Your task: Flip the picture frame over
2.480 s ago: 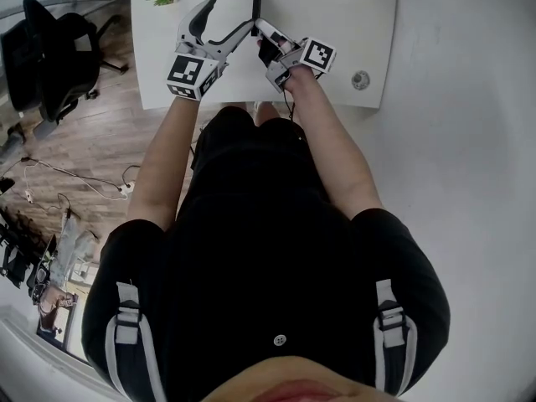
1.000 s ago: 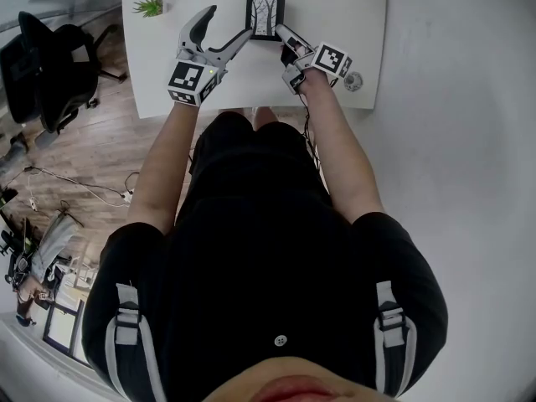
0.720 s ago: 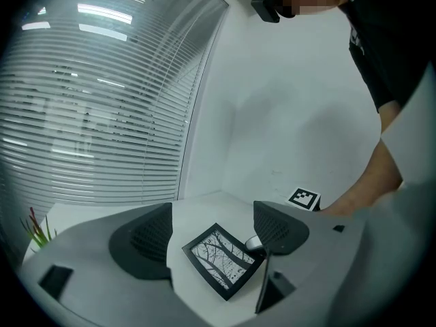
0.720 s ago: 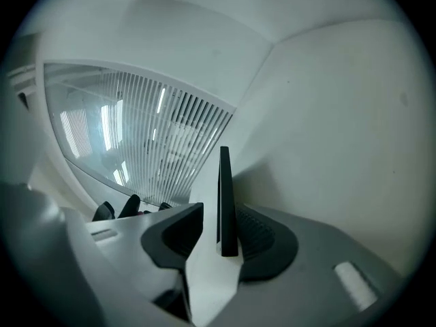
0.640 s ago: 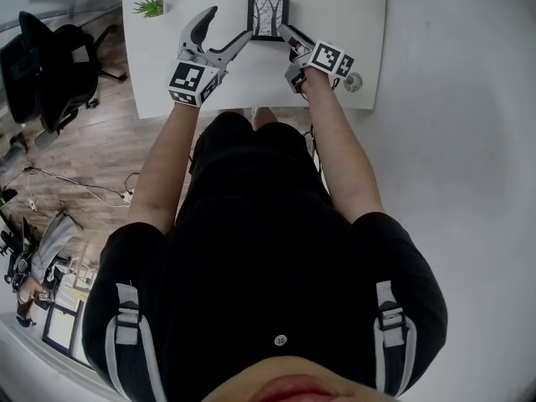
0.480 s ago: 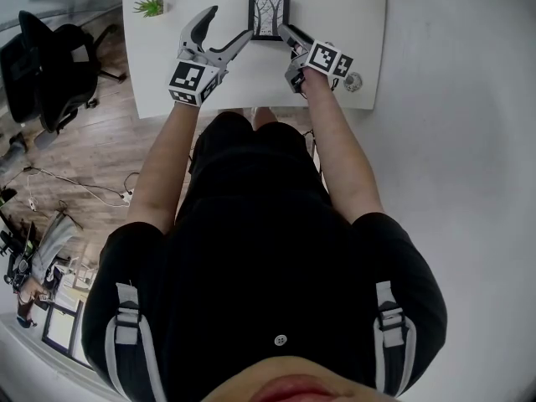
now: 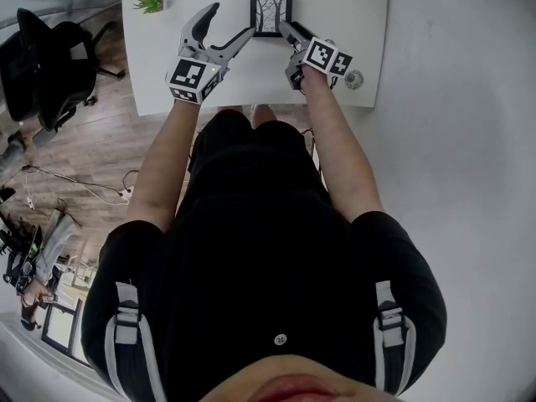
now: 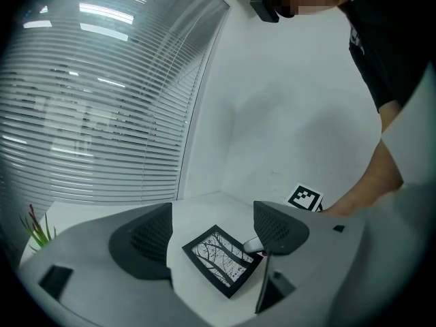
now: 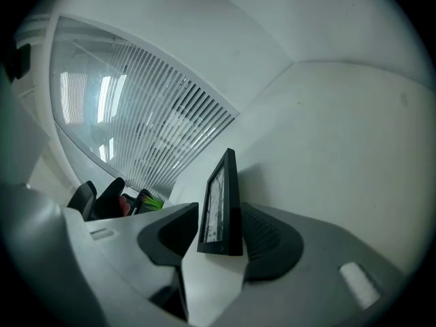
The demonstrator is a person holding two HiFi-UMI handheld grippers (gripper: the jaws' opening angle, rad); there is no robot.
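Lowered from edge-on to flat: picture frame (image 7: 271,11), print up on table (image 7: 335,7), per head view. Right gripper (image 9: 219,218) jaws just opening, slack astride frame corner, per right gripper view. Left gripper (image 7: 231,20) spread wide, empty.

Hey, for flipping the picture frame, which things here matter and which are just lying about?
Part of the job: picture frame, lying picture-up on the white table; right tool, jaws just opening, frame edge between them; left tool, open.
Just lying about: small green plant; round cap in the tabletop; office chair.
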